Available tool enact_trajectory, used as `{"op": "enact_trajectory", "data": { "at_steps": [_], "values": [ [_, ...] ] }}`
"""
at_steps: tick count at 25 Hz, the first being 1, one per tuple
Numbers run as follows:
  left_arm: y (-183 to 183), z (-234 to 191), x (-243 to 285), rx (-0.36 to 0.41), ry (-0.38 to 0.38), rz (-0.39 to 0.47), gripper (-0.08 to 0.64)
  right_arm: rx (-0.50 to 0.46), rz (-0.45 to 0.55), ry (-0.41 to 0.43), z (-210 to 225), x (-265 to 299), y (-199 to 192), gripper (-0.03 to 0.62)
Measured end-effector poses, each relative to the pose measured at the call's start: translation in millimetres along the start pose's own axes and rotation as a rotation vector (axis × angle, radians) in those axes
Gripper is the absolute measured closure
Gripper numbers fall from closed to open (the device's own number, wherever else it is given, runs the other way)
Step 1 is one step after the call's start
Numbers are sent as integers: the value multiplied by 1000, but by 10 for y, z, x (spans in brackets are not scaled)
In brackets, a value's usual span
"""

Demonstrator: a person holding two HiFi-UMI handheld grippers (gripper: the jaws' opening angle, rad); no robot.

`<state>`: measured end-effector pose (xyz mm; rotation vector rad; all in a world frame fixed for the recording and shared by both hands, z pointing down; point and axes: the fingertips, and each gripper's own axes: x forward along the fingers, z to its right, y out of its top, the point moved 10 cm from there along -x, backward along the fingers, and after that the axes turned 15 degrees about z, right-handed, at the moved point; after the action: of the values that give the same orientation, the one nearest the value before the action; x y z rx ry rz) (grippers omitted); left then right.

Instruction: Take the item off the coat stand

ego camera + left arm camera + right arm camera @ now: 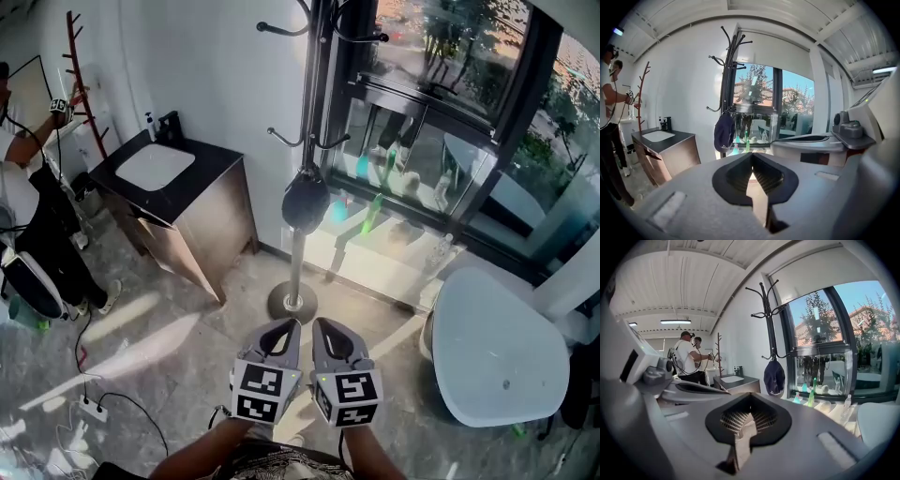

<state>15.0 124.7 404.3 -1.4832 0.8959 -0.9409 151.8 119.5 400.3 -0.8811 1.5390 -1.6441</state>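
Observation:
A dark cap [305, 202] hangs from a low hook of the black coat stand [309, 94], which rises from a round base on the floor in front of the window. The cap [724, 132] shows left of centre in the left gripper view, and the cap [774, 377] shows right of centre in the right gripper view. My left gripper [281, 325] and right gripper [327, 325] are side by side, well short of the stand and pointing toward it. The left gripper [751, 157] and the right gripper [749, 397] both have their jaws closed with nothing between them.
A dark-topped cabinet with a white sink [155, 167] stands left of the stand. A white oval table [497, 347] is at the right. Bottles [375, 211] line the window sill. A person [28, 225] stands far left by a red-brown stand [80, 75]. A power strip [94, 408] lies on the floor.

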Motion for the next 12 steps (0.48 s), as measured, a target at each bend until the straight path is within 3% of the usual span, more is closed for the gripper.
{"op": "enact_trajectory", "data": {
  "at_steps": [12],
  "values": [
    [104,-598,675,-3,-26,-2,557,-22,-15,-52,191,839,19,586]
  ]
}}
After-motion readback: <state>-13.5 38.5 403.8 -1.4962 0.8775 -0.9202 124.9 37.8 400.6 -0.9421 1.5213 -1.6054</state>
